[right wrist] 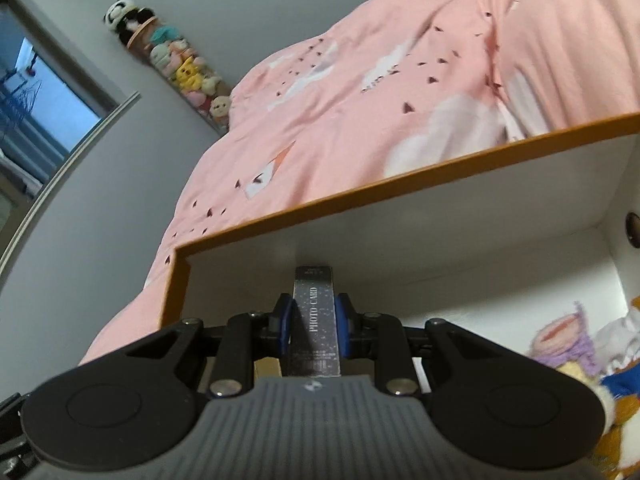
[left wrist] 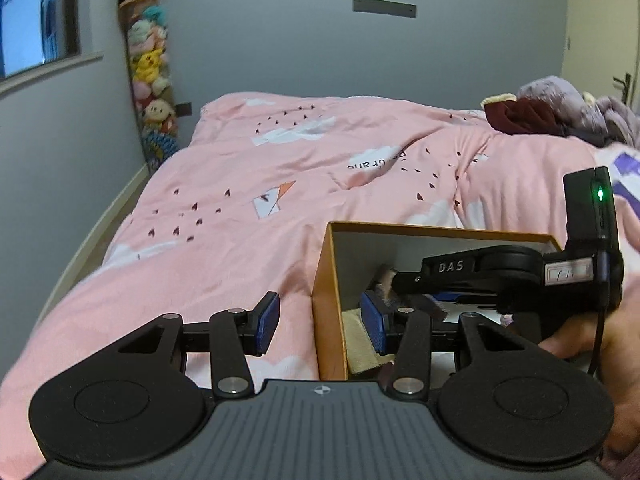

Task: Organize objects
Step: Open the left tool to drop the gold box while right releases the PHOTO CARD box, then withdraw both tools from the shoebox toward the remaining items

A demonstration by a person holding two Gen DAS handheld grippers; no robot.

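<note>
Only the right wrist view shows the right tongs (right wrist: 311, 322) clamped on a dark card box (right wrist: 314, 316) (lettered PHOTO CARD) inside the orange box (right wrist: 400, 178), plush toys (right wrist: 576, 344) beside it. The left view shows the left tongs (left wrist: 322, 322) half open, empty, straddling the box's wall. The box sits on a pink bed (left wrist: 240, 184) by grey walls (left wrist: 280, 40). Both tongs slope downward.

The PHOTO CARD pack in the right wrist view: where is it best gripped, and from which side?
Grip the PHOTO CARD pack across its narrow width, on the two long edges, coming in along its length from above the box rim. It is slim and flat-sided, and the right hand-held gripper already clamps it that way.
</note>
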